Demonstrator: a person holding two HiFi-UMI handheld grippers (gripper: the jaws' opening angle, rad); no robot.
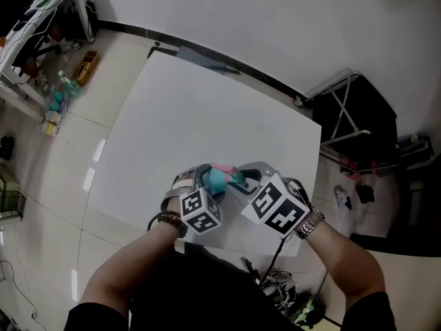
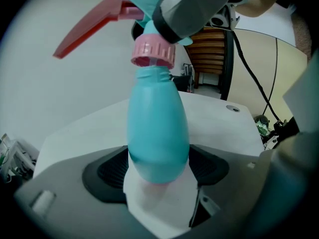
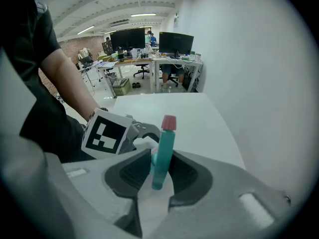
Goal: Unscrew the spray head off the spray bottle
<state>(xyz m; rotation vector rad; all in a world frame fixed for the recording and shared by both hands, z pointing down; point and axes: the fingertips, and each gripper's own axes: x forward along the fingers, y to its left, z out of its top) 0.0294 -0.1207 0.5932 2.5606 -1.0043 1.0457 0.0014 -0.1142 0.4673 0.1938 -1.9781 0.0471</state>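
Observation:
A teal spray bottle (image 1: 216,180) hangs above the white table's (image 1: 207,116) near edge, between both grippers. In the left gripper view its rounded body (image 2: 157,133) sits pinched between the pads of my left gripper (image 2: 158,169), which is shut on it. A pink collar (image 2: 153,51) rings the neck, and a pink trigger (image 2: 92,29) juts up to the left. My right gripper (image 3: 160,171) is shut on the teal spray head (image 3: 163,153), whose pink nozzle tip (image 3: 169,122) points away. In the head view the left gripper (image 1: 200,188) and right gripper (image 1: 242,181) meet at the bottle.
A cluttered white shelf (image 1: 41,19) stands on the floor at far left. A black folding frame (image 1: 351,123) sits past the table's right edge, and cables (image 1: 275,281) lie below the near edge. Desks with monitors (image 3: 149,41) show far behind in the right gripper view.

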